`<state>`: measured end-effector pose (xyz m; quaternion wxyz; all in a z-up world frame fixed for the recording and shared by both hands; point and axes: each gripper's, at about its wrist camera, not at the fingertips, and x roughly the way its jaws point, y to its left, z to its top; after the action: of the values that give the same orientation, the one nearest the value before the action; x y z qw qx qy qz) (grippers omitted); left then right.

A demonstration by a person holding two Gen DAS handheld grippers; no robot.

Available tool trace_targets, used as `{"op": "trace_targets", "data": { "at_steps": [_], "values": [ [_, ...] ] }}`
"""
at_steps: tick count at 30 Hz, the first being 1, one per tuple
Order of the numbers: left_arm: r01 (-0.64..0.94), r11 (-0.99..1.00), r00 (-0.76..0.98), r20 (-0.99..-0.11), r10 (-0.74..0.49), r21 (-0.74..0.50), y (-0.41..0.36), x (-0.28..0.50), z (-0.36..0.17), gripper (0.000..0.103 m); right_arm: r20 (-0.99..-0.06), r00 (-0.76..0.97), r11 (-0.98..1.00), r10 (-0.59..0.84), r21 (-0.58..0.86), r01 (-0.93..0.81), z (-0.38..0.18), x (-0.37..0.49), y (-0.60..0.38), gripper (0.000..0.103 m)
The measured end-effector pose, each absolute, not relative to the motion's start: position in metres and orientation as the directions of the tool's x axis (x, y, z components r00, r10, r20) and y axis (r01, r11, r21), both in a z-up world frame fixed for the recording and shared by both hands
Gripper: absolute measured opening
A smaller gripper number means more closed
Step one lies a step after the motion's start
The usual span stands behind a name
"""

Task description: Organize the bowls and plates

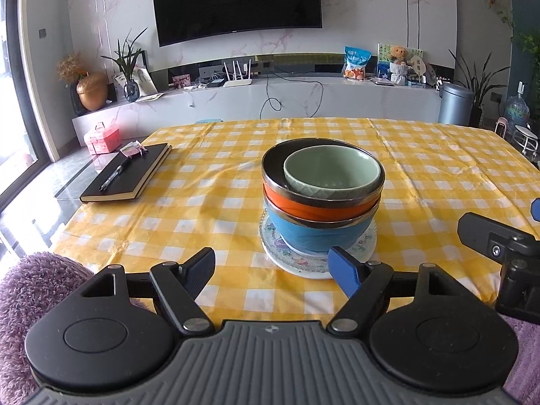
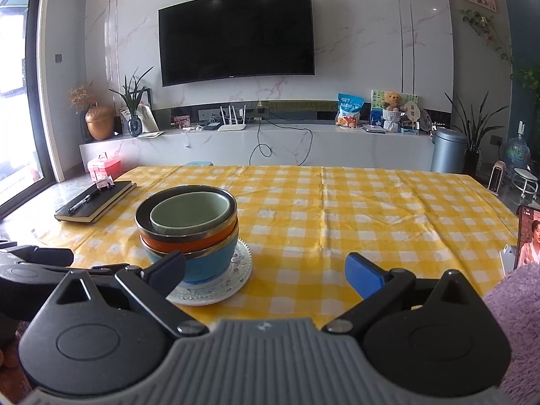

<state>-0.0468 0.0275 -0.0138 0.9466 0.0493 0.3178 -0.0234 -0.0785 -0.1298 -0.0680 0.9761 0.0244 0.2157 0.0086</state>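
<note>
A stack of bowls stands on a patterned glass plate on the yellow checked table. From the bottom: a blue bowl, an orange bowl, and a pale green bowl nested in it. My left gripper is open and empty, just in front of the plate. In the right wrist view the same stack, with the green bowl on top, the blue bowl at the bottom and the plate beneath, sits ahead to the left. My right gripper is open and empty, to the right of the stack.
A black notebook with a pen on it lies at the table's far left; it also shows in the right wrist view. A phone stands at the right edge. The right gripper's body shows at the right of the left wrist view.
</note>
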Motion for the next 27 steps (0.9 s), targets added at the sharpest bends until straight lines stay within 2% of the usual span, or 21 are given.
{"op": "trace_targets", "data": {
  "at_steps": [27],
  "values": [
    [0.075,0.994,0.795,-0.607,-0.013,0.076,0.0281,-0.0473,-0.0139,0.089,-0.435,0.900,0.999,0.022,0.038,-0.006,-0.0701,-0.0776,-0.1288,0.099]
  ]
}}
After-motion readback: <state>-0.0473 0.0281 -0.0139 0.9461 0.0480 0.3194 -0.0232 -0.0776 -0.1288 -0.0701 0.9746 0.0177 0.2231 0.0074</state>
